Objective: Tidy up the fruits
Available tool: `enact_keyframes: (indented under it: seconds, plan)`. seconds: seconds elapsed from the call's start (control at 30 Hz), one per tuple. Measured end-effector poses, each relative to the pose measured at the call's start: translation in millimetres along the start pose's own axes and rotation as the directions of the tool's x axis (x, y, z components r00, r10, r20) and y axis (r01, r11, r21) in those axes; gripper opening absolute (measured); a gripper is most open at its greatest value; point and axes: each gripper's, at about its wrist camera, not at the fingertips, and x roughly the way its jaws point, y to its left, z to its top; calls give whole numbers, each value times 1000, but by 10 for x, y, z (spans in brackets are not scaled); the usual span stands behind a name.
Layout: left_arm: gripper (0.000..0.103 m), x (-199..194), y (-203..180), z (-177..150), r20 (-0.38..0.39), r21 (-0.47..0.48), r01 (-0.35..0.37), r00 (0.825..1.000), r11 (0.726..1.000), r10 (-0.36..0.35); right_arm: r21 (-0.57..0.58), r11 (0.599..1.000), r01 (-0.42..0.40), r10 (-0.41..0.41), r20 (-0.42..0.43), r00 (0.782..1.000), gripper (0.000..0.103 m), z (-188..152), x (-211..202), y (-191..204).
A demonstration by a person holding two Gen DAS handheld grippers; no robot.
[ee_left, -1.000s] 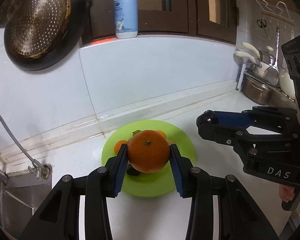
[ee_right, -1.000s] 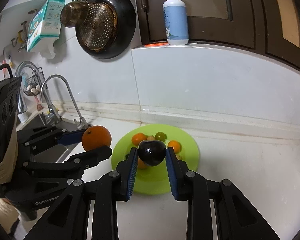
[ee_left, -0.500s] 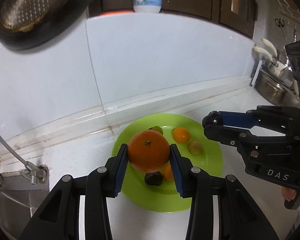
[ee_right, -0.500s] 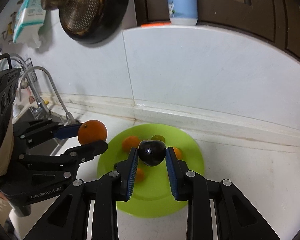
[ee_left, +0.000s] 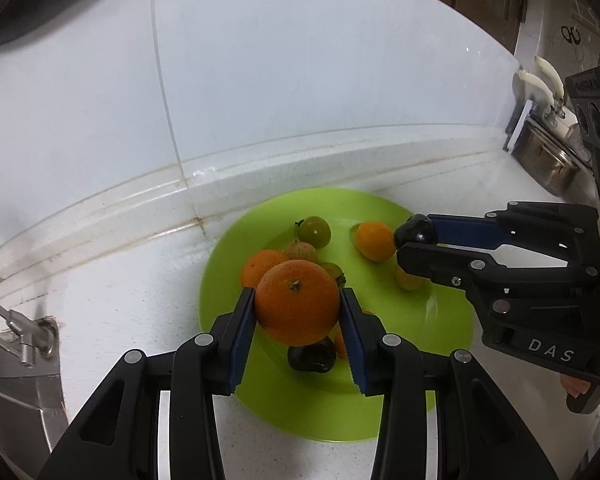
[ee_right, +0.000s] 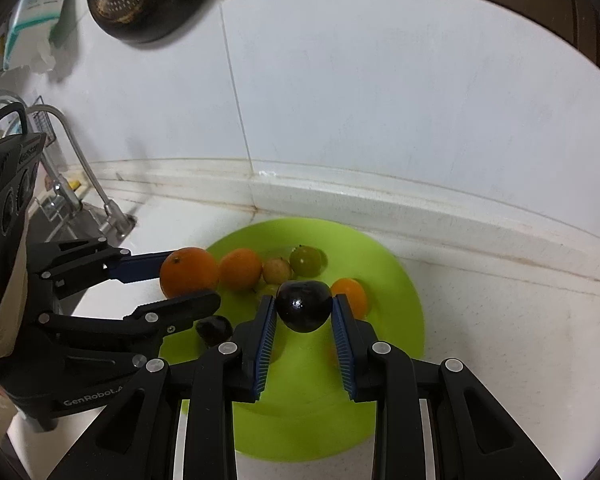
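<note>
Left wrist view: my left tongs [ee_left: 298,314] are closed part-way on a large orange [ee_left: 297,307], blue pads pressed to its two sides, its stem dimple turned up and slightly toward the camera. It is round, so it has no long axis to speak of. It hangs above the near-left part of the green plate [ee_left: 440,320], which sits on the white worktop [ee_left: 132,300] against the tiled wall.

My right tongs [ee_right: 304,312] grip a dark plum [ee_right: 303,306] (glossy, nearly black) the same way, held by its sides over the plate's middle.

On the plate lie a smaller orange [ee_right: 240,269], a green tomato [ee_right: 305,260], a pale brownish round fruit [ee_right: 277,270], a small mandarin [ee_right: 350,294] and another dark fruit [ee_right: 214,330] near the left rim. A sink tap [ee_right: 80,176] stands off to the left.
</note>
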Motion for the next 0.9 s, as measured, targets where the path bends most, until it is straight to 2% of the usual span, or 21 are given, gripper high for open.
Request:
enact_keyframes:
  seconds: [0.27,0.3,0.33,0.4,0.5,0.77,0.9]
  plan:
    - [41,116,22,11,-39,11,62,997,998,-62,4,1000,-10,10,-22,1000,30,-4,141,-11]
    - [45,117,19,8,-41,11,66,997,998,-66,7,1000,-7,7,-18,1000,30,0,144,-15]
    - [52,111,16,7,-36,14,62,997,998,-62,10,1000,-4,4,-19,1000,30,0,146,-15]
    - [57,63,-1,12,-13,25,47,999,999,-47,18,1000,-2,2,-25,1000,30,-4,146,-24]
    - [57,-18,-28,24,2,34,21,1000,999,-21,22,1000,15,-15,-19,1000,35,-26,110,-37]
    - [57,-410,-107,-45,52,-11,-70,996,997,71,34,998,43,-44,23,999,35,-86,-157,-7]
    - [62,-669,-161,-87,93,-36,-106,990,994,109,48,998,35,-38,56,998,37,-141,-384,56]
